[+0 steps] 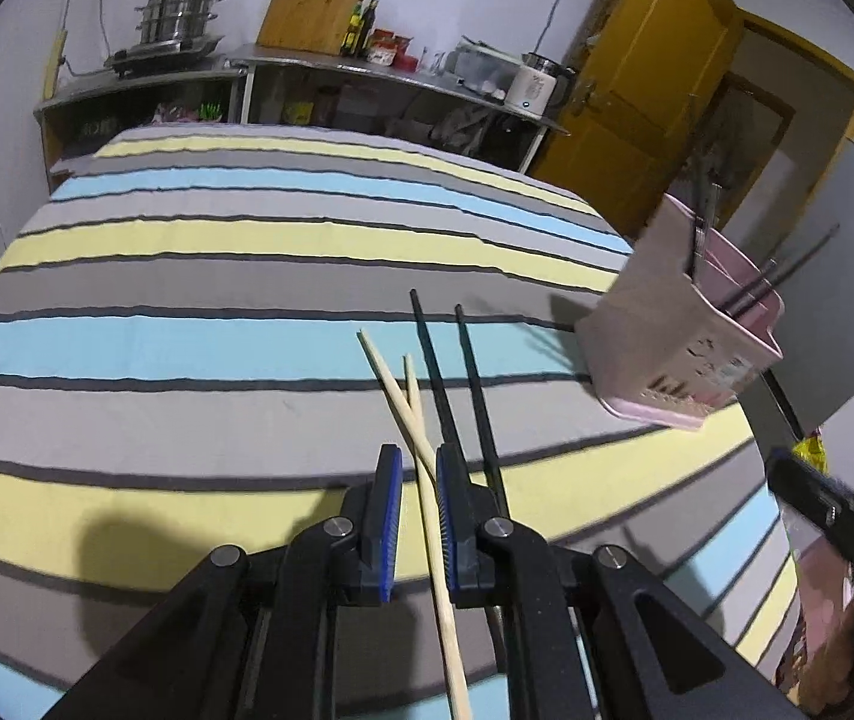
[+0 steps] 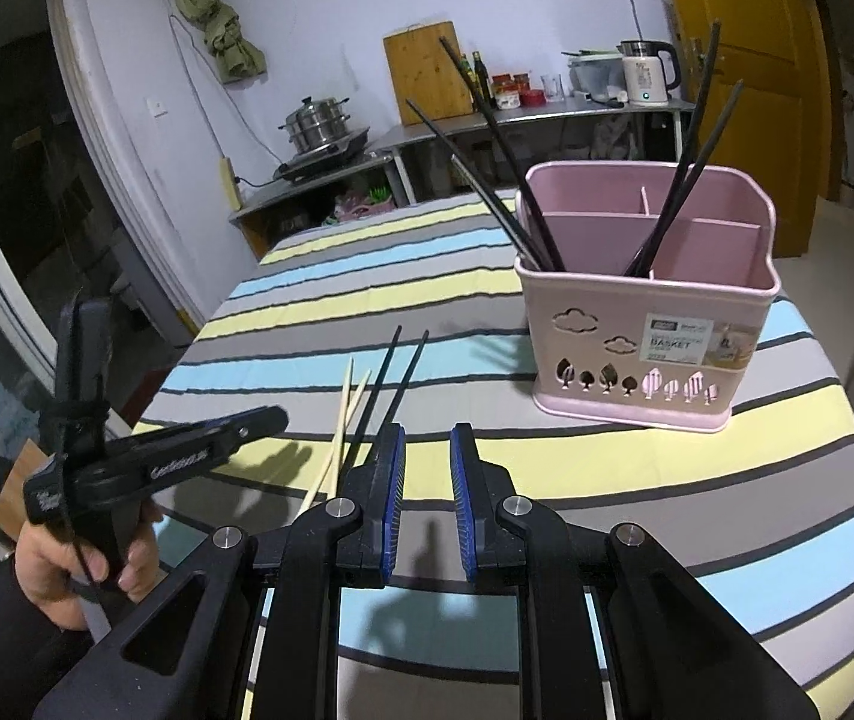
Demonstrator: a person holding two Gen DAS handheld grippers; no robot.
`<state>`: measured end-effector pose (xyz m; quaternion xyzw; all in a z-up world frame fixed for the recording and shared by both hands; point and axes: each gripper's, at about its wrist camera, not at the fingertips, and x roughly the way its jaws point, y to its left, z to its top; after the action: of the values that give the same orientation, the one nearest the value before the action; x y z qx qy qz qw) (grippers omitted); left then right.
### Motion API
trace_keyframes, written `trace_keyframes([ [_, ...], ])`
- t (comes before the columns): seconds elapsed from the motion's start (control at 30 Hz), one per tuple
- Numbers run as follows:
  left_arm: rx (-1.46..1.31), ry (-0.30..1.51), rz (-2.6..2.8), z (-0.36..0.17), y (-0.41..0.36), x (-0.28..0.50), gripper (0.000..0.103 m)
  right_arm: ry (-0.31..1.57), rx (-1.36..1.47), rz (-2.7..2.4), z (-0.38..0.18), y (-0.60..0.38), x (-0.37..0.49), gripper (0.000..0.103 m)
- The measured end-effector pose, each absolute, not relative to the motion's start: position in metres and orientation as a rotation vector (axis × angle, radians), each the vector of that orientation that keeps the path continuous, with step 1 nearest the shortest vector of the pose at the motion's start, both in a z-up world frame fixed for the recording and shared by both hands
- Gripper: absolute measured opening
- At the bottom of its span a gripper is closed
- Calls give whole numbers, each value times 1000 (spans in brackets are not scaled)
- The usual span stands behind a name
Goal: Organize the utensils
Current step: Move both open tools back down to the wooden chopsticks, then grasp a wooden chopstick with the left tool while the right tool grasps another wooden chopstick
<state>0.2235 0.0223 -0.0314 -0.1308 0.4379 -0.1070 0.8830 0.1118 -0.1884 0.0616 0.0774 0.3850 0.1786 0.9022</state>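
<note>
Left gripper (image 1: 414, 459) with jaws apart, straddling the wooden chopsticks (image 1: 420, 450), which cross each other right between the blue pads; no clamp on them as far as visible, gaps on both sides. Chopsticks lying flat on the striped cloth (image 1: 186, 312) over the surface, tips pointing away toward the pink basket (image 1: 667, 348). Two black chopsticks (image 1: 457, 384) just beside the wooden pair on the basket side, one running past the outside of the nearer jaw.

Right gripper (image 2: 428, 450) also with jaws apart, nothing between them, hovering over the cloth short of the basket (image 2: 637, 354). Wooden pair (image 2: 342, 420) and black pair (image 2: 390, 384) off to the side of it away from the basket, the nearest black one close by the jaw.

Basket split into compartments by pink dividers. Several dark chopsticks (image 2: 511, 180) leaning out of the front compartment on the side facing the loose ones, two more dark sticks (image 2: 691, 168) standing in the middle by the divider. Back compartments hard to see into.

Sticker on the basket front reading "BASKET", smaller print too tiny to read. Cloud and tree cut-outs along the same wall.
</note>
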Motion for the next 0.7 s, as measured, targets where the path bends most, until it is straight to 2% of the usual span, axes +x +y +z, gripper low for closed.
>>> trace_keyframes([
  [0.37,-304,949,-165,-50,27,281,11,856,157,390,34,-178,134,16],
  [0.7,-248,990,-134,-69,14,302,11,878,164,386,26,-180,143,16],
])
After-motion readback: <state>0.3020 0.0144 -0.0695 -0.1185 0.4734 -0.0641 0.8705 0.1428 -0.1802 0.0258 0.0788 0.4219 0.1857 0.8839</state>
